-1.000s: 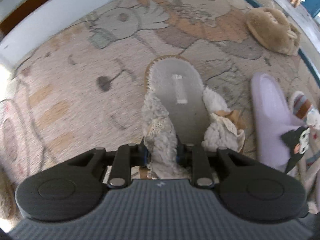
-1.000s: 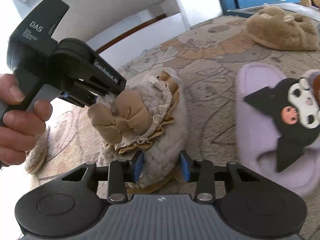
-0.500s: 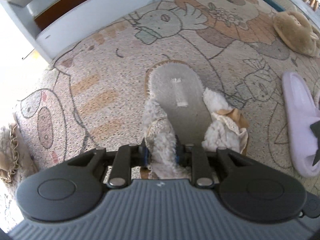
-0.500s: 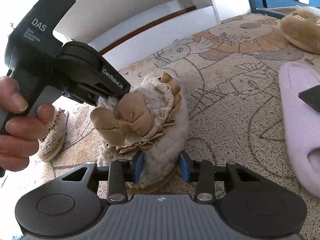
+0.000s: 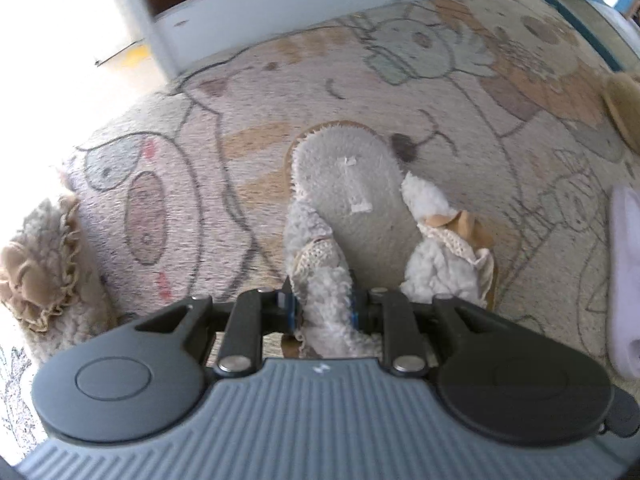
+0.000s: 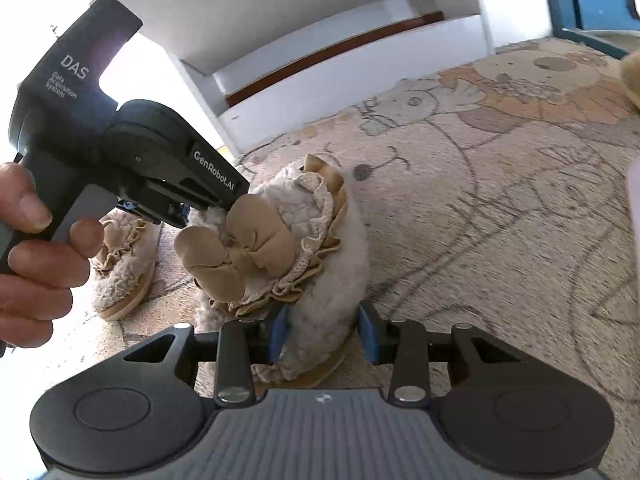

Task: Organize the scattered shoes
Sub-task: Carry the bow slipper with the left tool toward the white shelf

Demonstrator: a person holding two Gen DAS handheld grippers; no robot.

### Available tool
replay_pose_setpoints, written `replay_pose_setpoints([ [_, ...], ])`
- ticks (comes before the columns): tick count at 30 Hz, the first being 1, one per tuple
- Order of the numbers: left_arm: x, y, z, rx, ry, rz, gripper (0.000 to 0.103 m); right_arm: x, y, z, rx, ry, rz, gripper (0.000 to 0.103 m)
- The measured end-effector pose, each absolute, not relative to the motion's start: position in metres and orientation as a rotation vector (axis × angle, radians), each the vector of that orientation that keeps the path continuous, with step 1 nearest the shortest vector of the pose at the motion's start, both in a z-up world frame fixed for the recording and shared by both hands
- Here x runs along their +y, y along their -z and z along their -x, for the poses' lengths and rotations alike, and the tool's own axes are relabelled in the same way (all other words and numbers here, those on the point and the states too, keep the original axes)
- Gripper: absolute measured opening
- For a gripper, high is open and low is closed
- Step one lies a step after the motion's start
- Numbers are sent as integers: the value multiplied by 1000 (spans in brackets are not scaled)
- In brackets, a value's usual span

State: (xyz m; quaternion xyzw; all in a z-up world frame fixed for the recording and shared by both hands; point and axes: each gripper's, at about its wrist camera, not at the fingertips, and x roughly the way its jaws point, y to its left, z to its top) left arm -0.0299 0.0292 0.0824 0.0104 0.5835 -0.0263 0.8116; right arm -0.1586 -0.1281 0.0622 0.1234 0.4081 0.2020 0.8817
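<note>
A home, likely a bedroom or entry corner. A cartoon-animal rug (image 5: 460, 92) covers the floor under both tongs, with fluffy slippers (image 6: 124, 268) lying on it to their left. Beyond the tongs stands white furniture with a wood-lined shelf (image 6: 336, 48), and a blue door frame (image 6: 560, 0) far right.
</note>
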Motion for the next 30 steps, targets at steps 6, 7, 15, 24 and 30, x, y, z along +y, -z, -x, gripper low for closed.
replay_pose_setpoints([
  [6, 53, -84, 20, 1245, 8, 15, 21, -104, -63, 145, 843, -456, -224, 32],
  [7, 56, -84, 18, 1248, 4, 25, 21, -102, -64, 144, 838, -460, -225, 23],
  [15, 74, -81, 13, 1262, -11, 70, 21, -91, -66, 127, 859, -471, -226, 24],
  [24, 99, -94, 5, 1238, -46, 116, 19, -69, -80, 131, 786, -521, -162, 0],
  [30, 124, -101, 1, 1222, -110, 142, 19, -59, -84, 123, 774, -532, -159, 0],
])
